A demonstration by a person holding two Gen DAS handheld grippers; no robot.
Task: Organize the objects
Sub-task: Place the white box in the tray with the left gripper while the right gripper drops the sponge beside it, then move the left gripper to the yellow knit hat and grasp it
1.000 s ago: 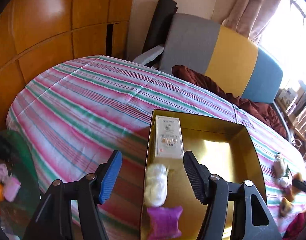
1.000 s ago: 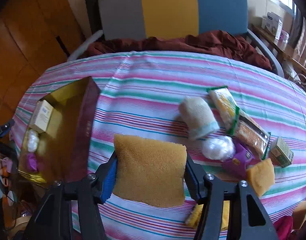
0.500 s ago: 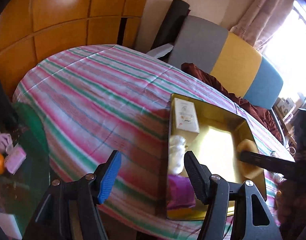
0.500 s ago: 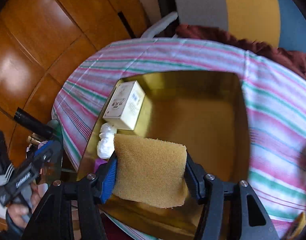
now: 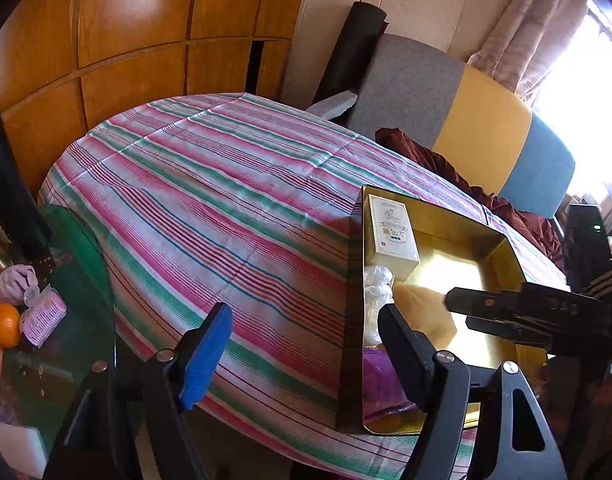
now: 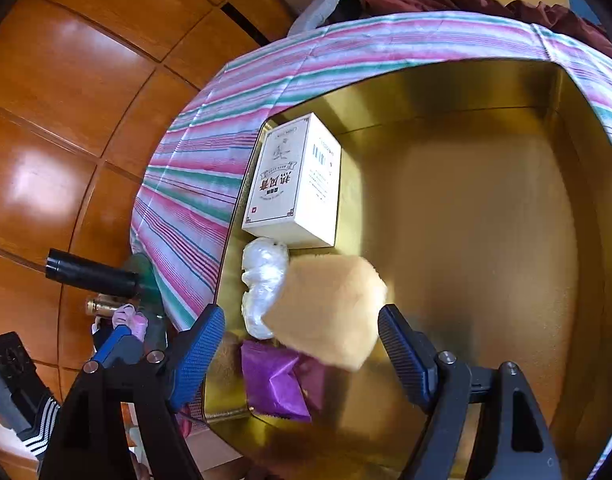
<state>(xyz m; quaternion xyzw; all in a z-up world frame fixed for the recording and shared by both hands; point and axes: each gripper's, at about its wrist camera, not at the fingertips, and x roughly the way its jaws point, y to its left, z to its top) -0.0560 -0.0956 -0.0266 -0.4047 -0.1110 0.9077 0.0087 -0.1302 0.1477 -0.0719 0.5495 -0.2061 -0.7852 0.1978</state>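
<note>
Gold tin box on the striped tablecloth, open-topped, shiny inside. Along its left wall, in a row: white carton with printed characters lying flat at the far end, long axis running front to back along the wall; crumpled white plastic bundle just behind it, touching or nearly touching the carton; purple packet nearest the front corner. Tan sponge inside the box too, blurred, tilted, overlapping the white bundle and the purple packet, long axis roughly across the frame; resting or in mid-air, cannot tell. Right gripper above the front of the box, jaws opening, wide apart, pads clear of the sponge on both sides, sponge in the gap between them but not pressed. Left gripper over the near table edge beside the box, jaws opening, nothing between them but cloth and the box's left wall below. Rest of the box floor bare gold.
</note>
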